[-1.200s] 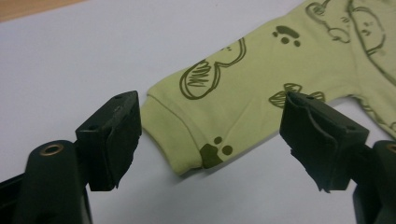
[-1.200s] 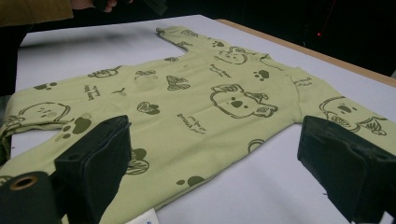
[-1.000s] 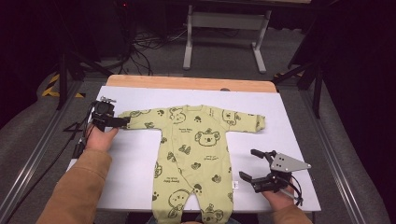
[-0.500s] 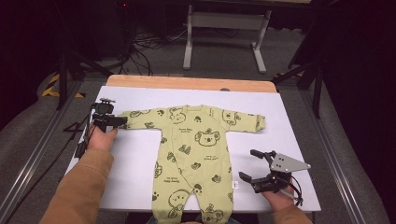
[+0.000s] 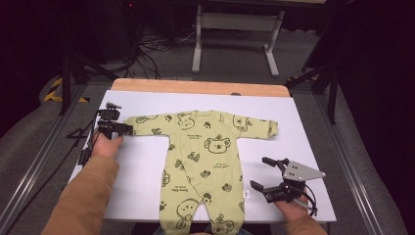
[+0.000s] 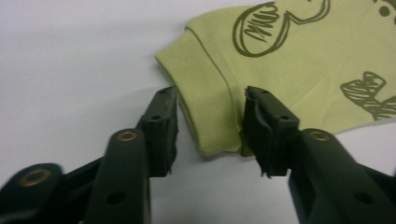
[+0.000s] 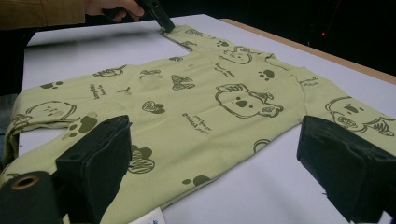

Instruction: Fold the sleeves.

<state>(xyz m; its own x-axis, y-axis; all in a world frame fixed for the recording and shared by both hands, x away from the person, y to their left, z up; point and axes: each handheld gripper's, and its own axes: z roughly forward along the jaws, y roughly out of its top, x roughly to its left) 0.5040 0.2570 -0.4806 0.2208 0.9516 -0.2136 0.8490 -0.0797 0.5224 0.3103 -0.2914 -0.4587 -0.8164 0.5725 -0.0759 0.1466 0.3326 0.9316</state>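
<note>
The left gripper [image 6: 208, 123] has its jaws closing around the sleeve cuff [image 6: 205, 100] of the green onesie [image 5: 205, 161] flat on the table [image 5: 303, 127], not pinching yet, while the right gripper [image 5: 266, 174] sits wide open beside its leg.

A white table [image 5: 303, 127] with a wooden far edge; metal stand [image 5: 235, 29] behind.

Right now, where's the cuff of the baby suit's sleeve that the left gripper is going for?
In the left gripper view, the sleeve cuff lies flat on the white table between the left gripper jaws, which have just been closing; the high view puts it at the baby suit's left end.
</note>
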